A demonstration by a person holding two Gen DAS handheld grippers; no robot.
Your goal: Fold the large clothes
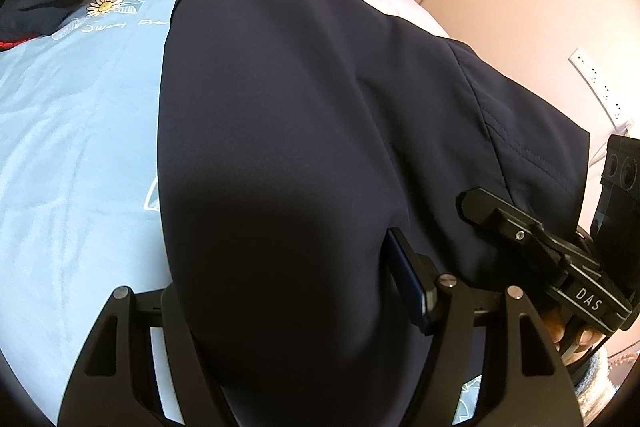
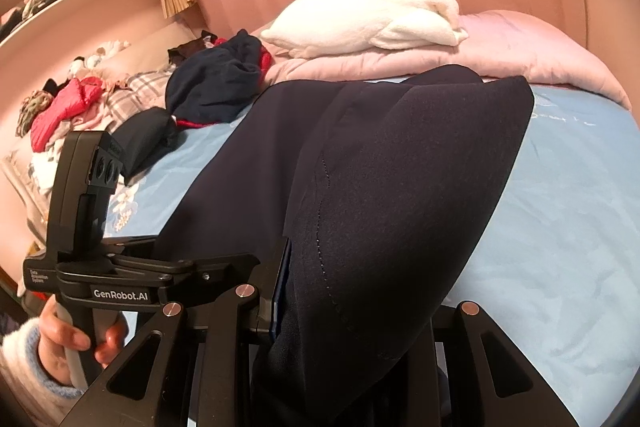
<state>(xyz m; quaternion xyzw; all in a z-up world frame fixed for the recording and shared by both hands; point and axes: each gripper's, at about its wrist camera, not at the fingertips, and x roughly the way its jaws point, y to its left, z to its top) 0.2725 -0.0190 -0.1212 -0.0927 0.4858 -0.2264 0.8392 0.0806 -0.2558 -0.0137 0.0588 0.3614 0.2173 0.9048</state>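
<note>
Garment: a large navy garment point(image 1: 300, 131), smooth-woven with stitched seams, spread lengthwise over a light blue bedsheet point(image 1: 72, 155) and lifted at its near end, where the cloth rises in a hump toward both cameras.

Progress: judged an early-to-middle stage. One layer already lies doubled over another, its edge showing as a long diagonal in the right wrist view, but the near edge has not yet been carried across and no compact bundle has formed. The far end lies flat on the bed, close to the pink quilt point(image 2: 540, 55).

Left gripper: the left gripper point(image 1: 280, 311) holds the near edge, cloth filling the gap between its jaws and draping over them; the blue pad point(image 1: 406, 279) of one finger presses the fabric from the side. Clamped on the garment, with the jaws held fairly wide by bunched cloth.

Right gripper: the right gripper point(image 2: 352, 323) bites the same near edge further along, its jaws drawn closer together on a thinner fold that hangs down through them.

Hands: the person's left hand point(image 2: 76, 339), in a pale fleecy cuff, grips that gripper's handle just beside the right gripper.

Surroundings: a white folded blanket point(image 2: 372, 15) tops the quilt; a second dark blue garment point(image 2: 216, 83) with red trim lies crumpled beyond; more unsorted clothes point(image 2: 68, 107) lie heaped further off.
</note>
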